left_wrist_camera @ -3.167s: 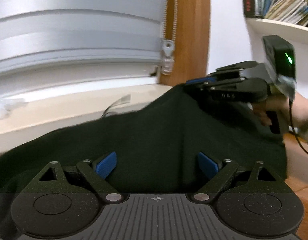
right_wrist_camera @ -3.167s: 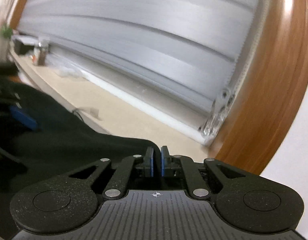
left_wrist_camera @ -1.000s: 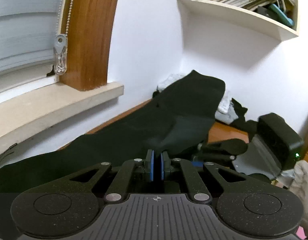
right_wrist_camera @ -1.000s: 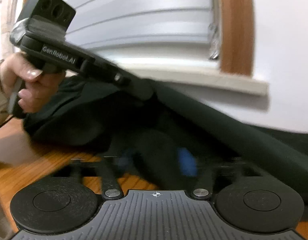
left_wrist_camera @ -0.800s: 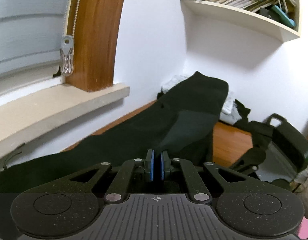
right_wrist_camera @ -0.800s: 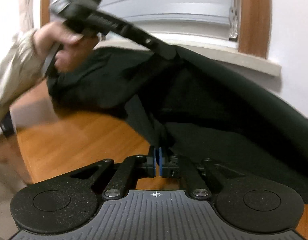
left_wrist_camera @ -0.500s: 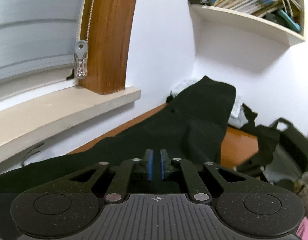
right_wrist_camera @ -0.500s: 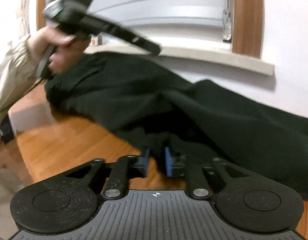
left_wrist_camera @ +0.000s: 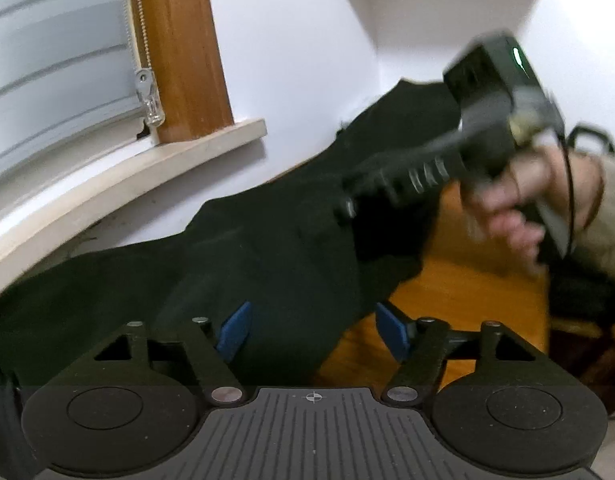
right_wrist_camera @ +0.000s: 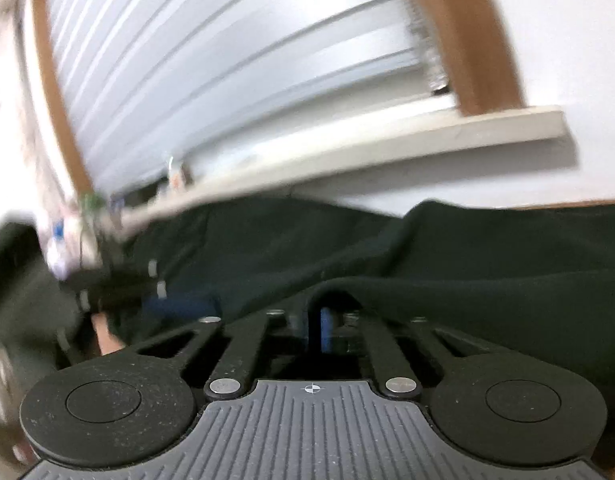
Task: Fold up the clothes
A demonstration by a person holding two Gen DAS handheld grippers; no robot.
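Released by the left tool point(left_wrist_camera: 313, 334), black garment point(left_wrist_camera: 267, 264) now lies between its spread pads.

Soft, even indoor light fills both fisheye views, brightest on the white wall point(left_wrist_camera: 307, 60) and the pale slatted window blind point(right_wrist_camera: 227, 60). The dark green fabric garment point(left_wrist_camera: 247, 248) swallows detail in near-black folds. Motion blur smears the person's hand point(left_wrist_camera: 519, 200) in the left view and nearly everything beyond the gripper body in the right. Straight edges bow strongly outward; the corners vignette to black.
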